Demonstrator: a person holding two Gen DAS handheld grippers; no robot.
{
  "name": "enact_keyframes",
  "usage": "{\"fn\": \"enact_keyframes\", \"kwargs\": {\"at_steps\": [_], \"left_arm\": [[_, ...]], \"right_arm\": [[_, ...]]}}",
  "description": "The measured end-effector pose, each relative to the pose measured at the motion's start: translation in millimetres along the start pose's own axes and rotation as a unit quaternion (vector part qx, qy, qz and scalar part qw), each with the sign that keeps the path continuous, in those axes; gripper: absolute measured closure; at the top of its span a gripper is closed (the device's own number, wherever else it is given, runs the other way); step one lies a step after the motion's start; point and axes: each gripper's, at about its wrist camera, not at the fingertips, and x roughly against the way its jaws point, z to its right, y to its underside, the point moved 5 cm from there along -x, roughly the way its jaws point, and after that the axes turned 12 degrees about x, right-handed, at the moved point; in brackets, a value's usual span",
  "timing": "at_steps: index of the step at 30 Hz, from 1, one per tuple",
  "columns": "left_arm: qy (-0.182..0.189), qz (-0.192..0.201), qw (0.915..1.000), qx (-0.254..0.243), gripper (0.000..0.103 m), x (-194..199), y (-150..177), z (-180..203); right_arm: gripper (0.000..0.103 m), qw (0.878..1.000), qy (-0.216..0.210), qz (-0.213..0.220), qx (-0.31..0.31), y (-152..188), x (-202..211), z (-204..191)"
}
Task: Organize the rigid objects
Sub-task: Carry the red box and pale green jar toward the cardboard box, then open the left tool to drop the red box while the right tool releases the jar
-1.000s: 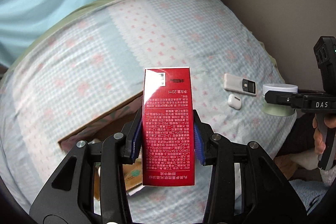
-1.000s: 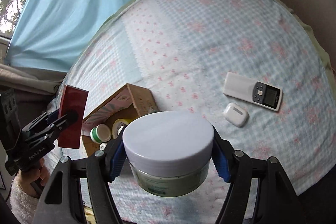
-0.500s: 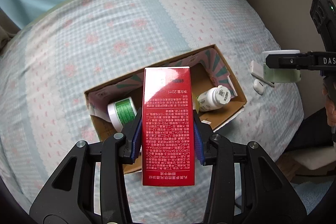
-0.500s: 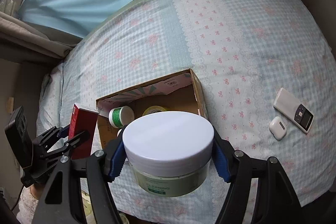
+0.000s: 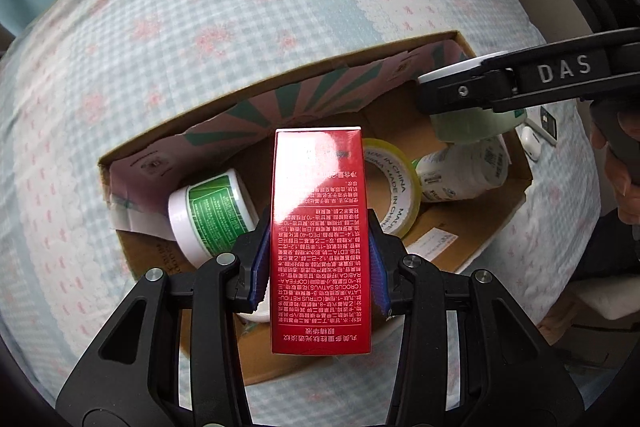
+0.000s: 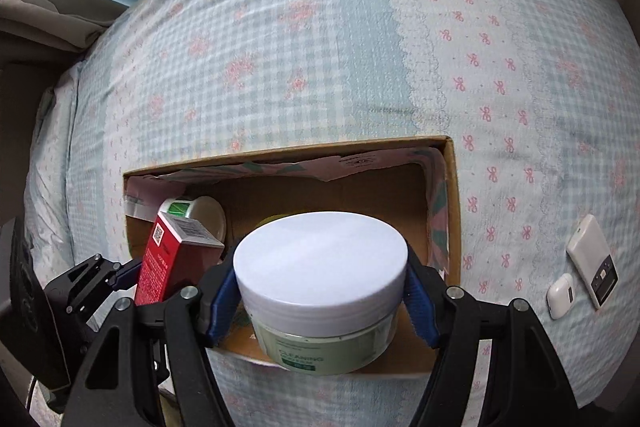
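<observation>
Left hand-held gripper point(image 5: 318, 269) clamped on red carton point(image 5: 320, 227), right hand-held gripper point(image 6: 322, 301) on white-lidded jar point(image 6: 320, 267); both poised over open box point(image 6: 452, 195) on bed point(image 6: 320, 47), likely for dropping in. Inside already: tape roll point(image 5: 394, 187), green tub point(image 5: 210, 207), bottle point(image 5: 464, 171), crowding the floor. Remote point(image 6: 592, 259) and earbud case point(image 6: 560, 295) beside box, outside.

- The left wrist view looks steeply down along its fingers point(image 5: 256, 267) from close above the open cardboard box point(image 5: 280, 95) on the bed point(image 5: 200, 7); the box fills the middle of the picture.
- The right wrist view also points steeply down, from close above the near right part of the same cardboard box point(image 6: 452, 187), with the bed point(image 6: 320, 27) stretching beyond.
- Both views share the box interior, the green-labelled jar point(image 5: 208, 211) point(image 6: 200, 215), the earbud case point(image 5: 530, 143) point(image 6: 560, 295) and the remote control point(image 5: 548, 123) point(image 6: 592, 259).
- Each camera catches the other gripper: the right gripper point(image 5: 472, 107) enters the left view from the right, the left gripper point(image 6: 132, 275) shows at lower left.
</observation>
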Motion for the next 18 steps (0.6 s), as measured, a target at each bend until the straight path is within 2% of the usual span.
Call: {"fn": "enact_keyframes", "kwargs": {"at_steps": [10, 12, 13, 14, 15, 18], "left_arm": [[-0.021, -0.01, 0.9995, -0.02, 0.065, -22.8, 6.2, 0.1], [-0.021, -0.009, 0.9995, -0.02, 0.048, -20.8, 7.3, 0.0], [-0.019, -0.003, 0.9996, -0.021, 0.006, -16.1, 8.4, 0.6], [-0.018, 0.011, 0.9995, -0.022, 0.0, -9.4, 8.6, 0.9], [-0.021, 0.017, 0.9994, -0.024, 0.0, -4.4, 9.7, 0.5], [-0.023, 0.019, 0.9994, -0.015, 0.0, 4.5, 15.1, -6.5]], "right_arm": [[0.036, 1.0, 0.016, -0.026, -0.004, -8.8, -37.5, 7.7], [0.035, 0.999, 0.018, -0.028, -0.017, -7.7, -38.3, 10.0], [0.025, 0.999, 0.014, -0.018, -0.027, -7.1, -35.6, 11.6], [0.003, 0.999, 0.011, -0.01, -0.037, -6.5, -31.5, 13.0], [0.0, 0.999, 0.006, -0.007, -0.044, -5.9, -27.3, 13.4], [0.0, 0.998, 0.001, 0.017, -0.054, -1.7, -12.5, 12.0]]}}
